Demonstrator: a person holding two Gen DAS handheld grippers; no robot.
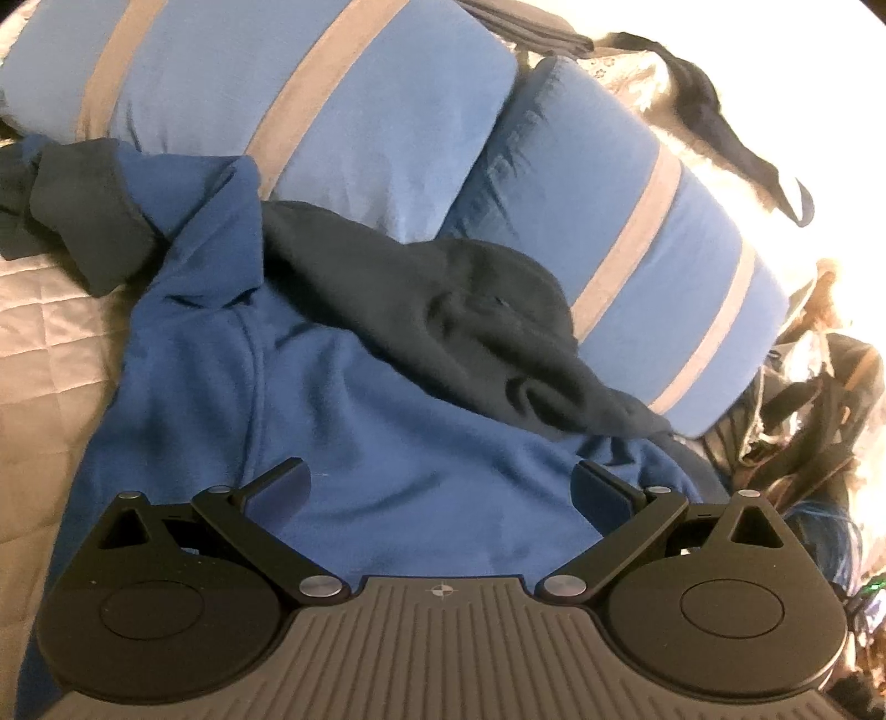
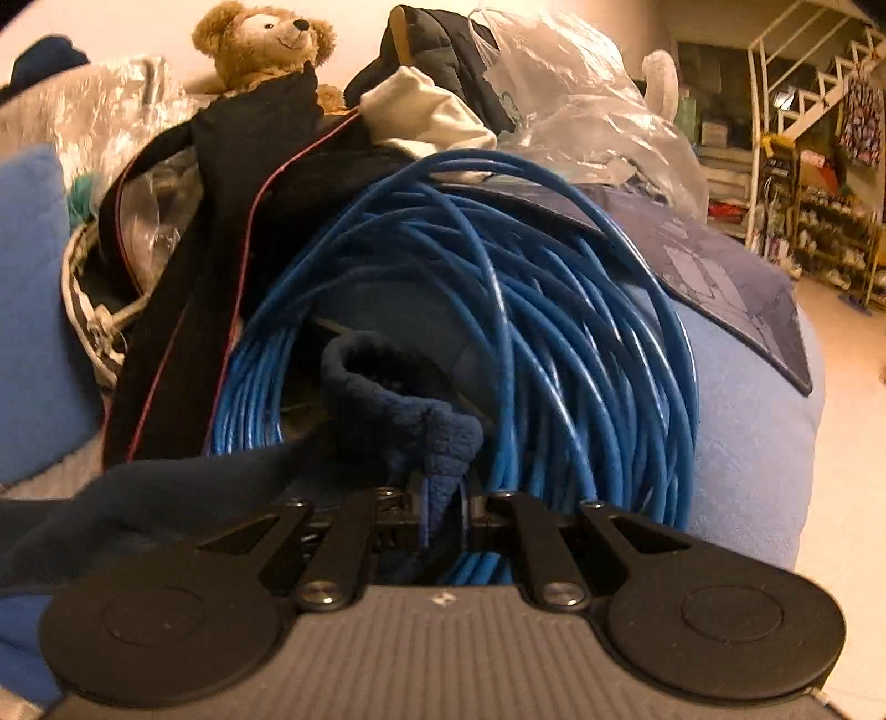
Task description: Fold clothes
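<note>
The left gripper (image 1: pixel 440 487) has its fingers (image 1: pixel 282 482) spread wide over the flat blue sweater (image 1: pixel 387 443), and the space between them is clear. Ahead, the dark hood (image 1: pixel 470 332) lies bunched against two striped pillows (image 1: pixel 343 111) that wall off the far side. To the left, bare quilted bed (image 1: pixel 39 332) leaves room to pass.

The right gripper (image 2: pixel 443 515) is pinched on a dark cuff (image 2: pixel 410 410) and faces a coil of blue cable (image 2: pixel 498 304). Behind it rise a black strap (image 2: pixel 183 310), plastic bags (image 2: pixel 581 111) and a teddy bear (image 2: pixel 266 44). Open floor (image 2: pixel 847 387) seems to lie to the right.
</note>
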